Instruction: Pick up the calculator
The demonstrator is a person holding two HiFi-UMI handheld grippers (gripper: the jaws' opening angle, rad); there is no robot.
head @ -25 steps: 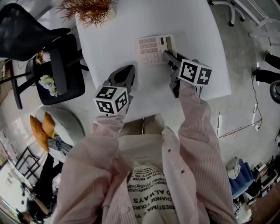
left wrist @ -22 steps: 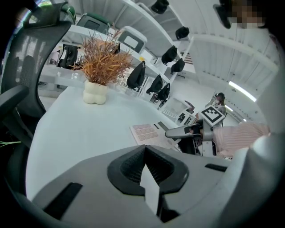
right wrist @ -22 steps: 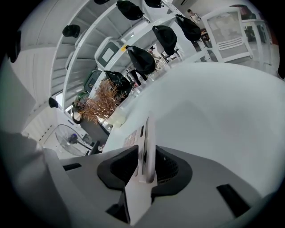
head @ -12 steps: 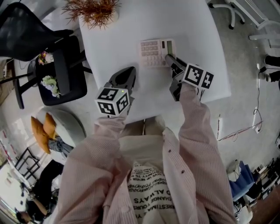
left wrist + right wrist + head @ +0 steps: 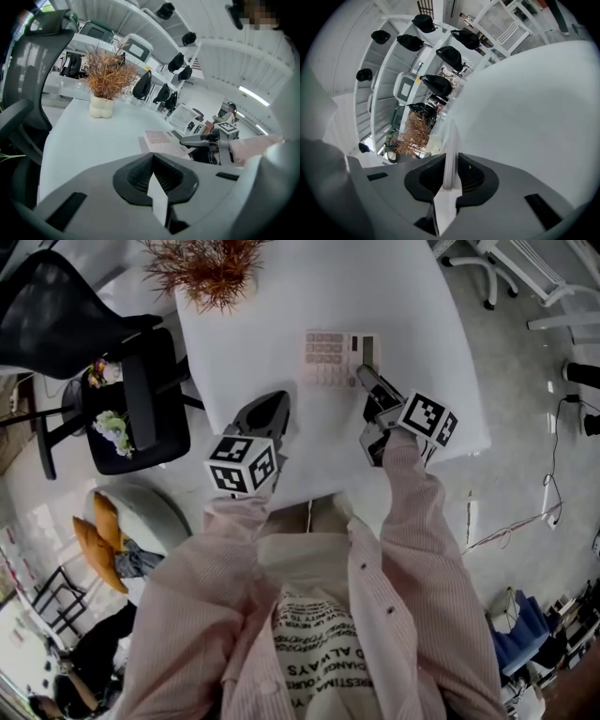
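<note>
A pale pink flat calculator (image 5: 330,357) lies on the white round-cornered table (image 5: 262,324), well beyond the person's near edge. The right gripper (image 5: 362,371) reaches in from the right, and its jaws are closing on the calculator's right end, which shows edge-on as a thin strip pressed between the pads (image 5: 465,176). The left gripper (image 5: 275,399) hovers over bare tabletop to the left, its jaws together with nothing between them. A dried brown plant in a white lumpy vase (image 5: 104,84) stands at the table's far side.

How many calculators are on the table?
1. The calculator lies far across the white table, its right edge between the closing jaws of the right gripper. None seems hidden.
</note>
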